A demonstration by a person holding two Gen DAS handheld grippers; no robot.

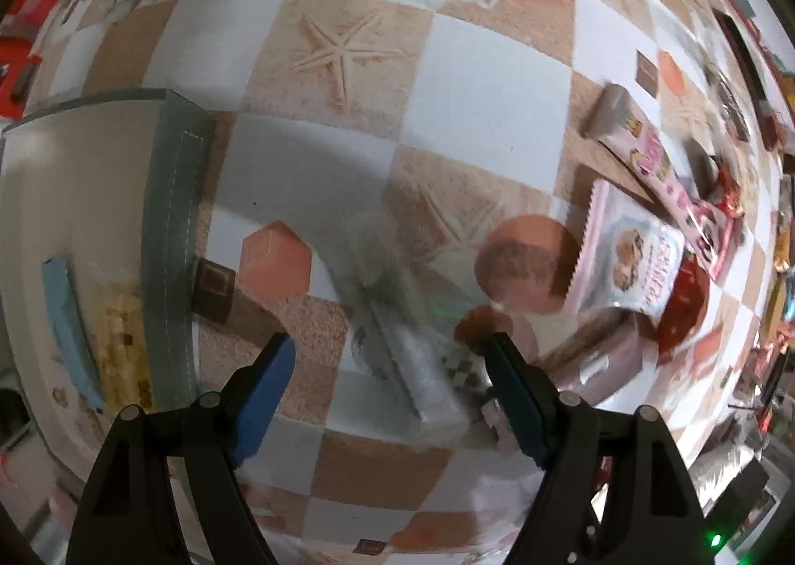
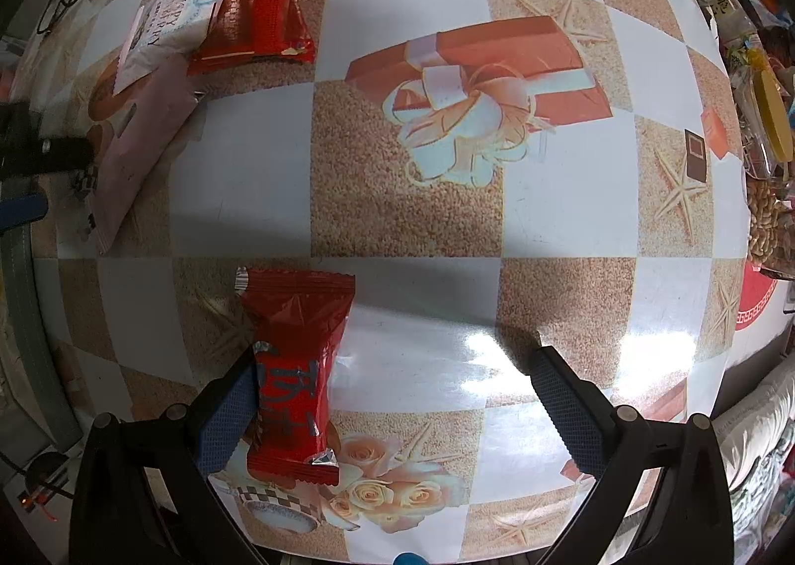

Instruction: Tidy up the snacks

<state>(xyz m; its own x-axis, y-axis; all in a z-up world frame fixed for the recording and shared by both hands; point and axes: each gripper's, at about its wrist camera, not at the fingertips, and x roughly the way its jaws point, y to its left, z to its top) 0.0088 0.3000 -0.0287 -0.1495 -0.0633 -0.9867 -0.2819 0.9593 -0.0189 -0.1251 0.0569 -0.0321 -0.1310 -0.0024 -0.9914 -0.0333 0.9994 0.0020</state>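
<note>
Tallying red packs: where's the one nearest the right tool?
Right wrist view: the red pack lies on the tablecloth, against the right tool's left finger.

Red snack packet, checkered tablecloth

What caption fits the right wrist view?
Open right gripper straddling a red snack packet on the checkered tablecloth, packet beside its left finger.

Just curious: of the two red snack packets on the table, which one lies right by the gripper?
The long red packet lying against the right gripper's left finger; the other, wider red packet rests far off among the pink ones.
</note>
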